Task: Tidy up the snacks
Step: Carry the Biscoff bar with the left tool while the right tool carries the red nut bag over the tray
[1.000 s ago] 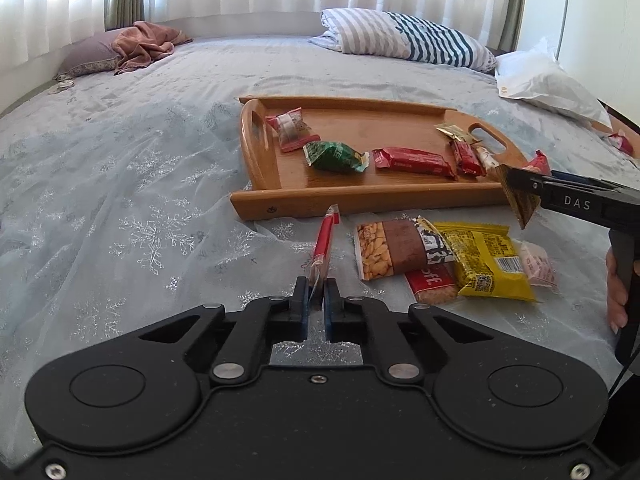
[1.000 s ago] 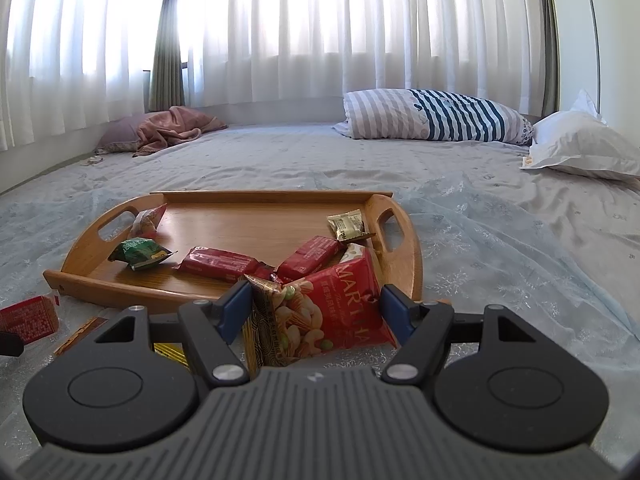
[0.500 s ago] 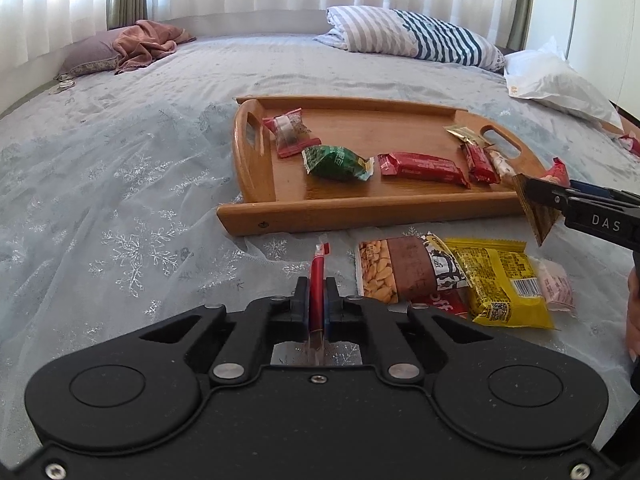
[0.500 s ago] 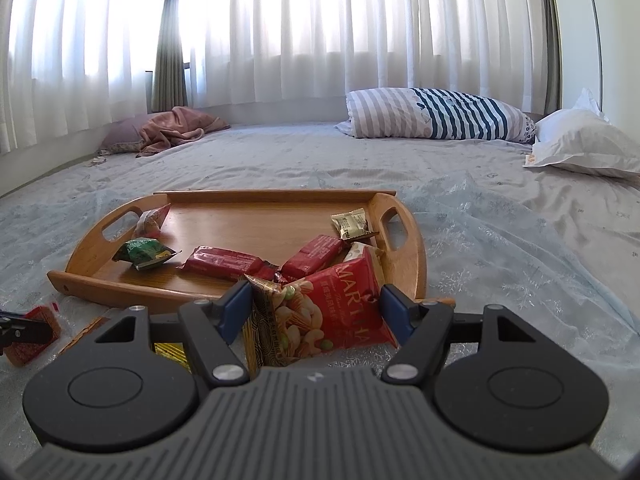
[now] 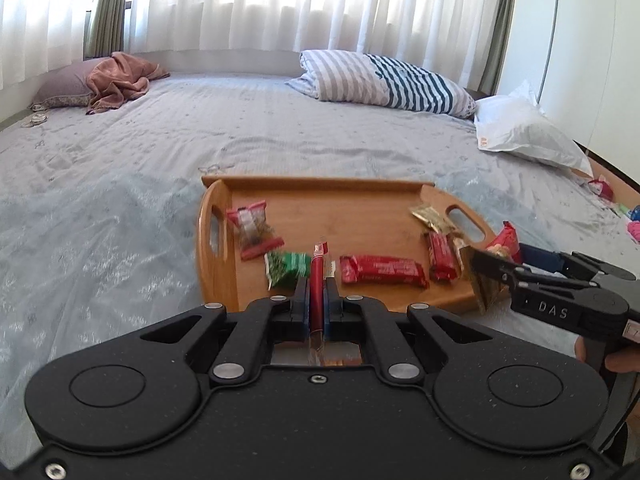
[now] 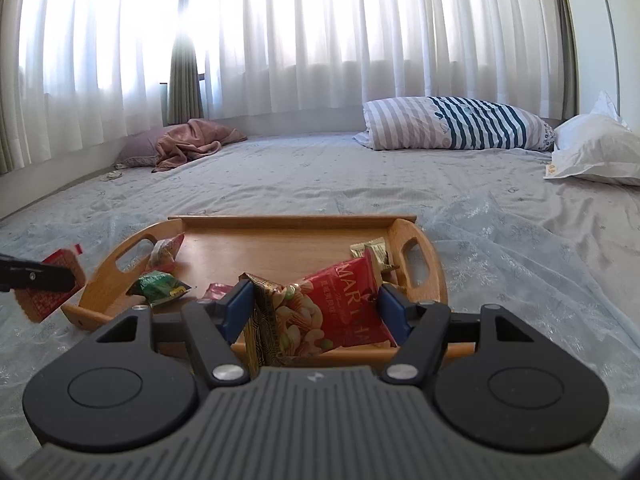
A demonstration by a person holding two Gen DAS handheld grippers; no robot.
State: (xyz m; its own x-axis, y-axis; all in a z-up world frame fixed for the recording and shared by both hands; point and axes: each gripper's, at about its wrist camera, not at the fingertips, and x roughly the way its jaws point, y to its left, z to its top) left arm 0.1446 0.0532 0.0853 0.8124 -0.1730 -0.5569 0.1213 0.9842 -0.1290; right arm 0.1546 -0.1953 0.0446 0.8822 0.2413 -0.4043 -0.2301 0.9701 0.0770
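Note:
A wooden tray (image 5: pixel 360 204) lies on the bedspread and holds a red-and-clear packet (image 5: pixel 252 228), a green packet (image 5: pixel 286 266), two red bars (image 5: pixel 382 270) and a gold sachet (image 5: pixel 430 216). My left gripper (image 5: pixel 317 292) is shut on a flat red packet (image 5: pixel 318 276), held edge-on just above the tray's near rim. In the right wrist view this packet (image 6: pixel 48 296) hangs left of the tray (image 6: pixel 260 248). My right gripper (image 6: pixel 316 308) is shut on a red nut bag (image 6: pixel 344 304) over the tray's near right corner. The left wrist view shows the right gripper (image 5: pixel 504 258) from the side.
A striped pillow (image 5: pixel 384 80) and a white pillow (image 5: pixel 528 132) lie at the bed's far side, a pink cloth (image 5: pixel 120 80) at the far left. Small colourful items (image 5: pixel 634 228) sit by the bed's right edge. A hand (image 5: pixel 608 360) holds the right gripper's handle.
My left gripper has risen and moved towards the tray with the red packet. The loose snacks in front of the tray have dropped out of its view. The right gripper has stayed put.

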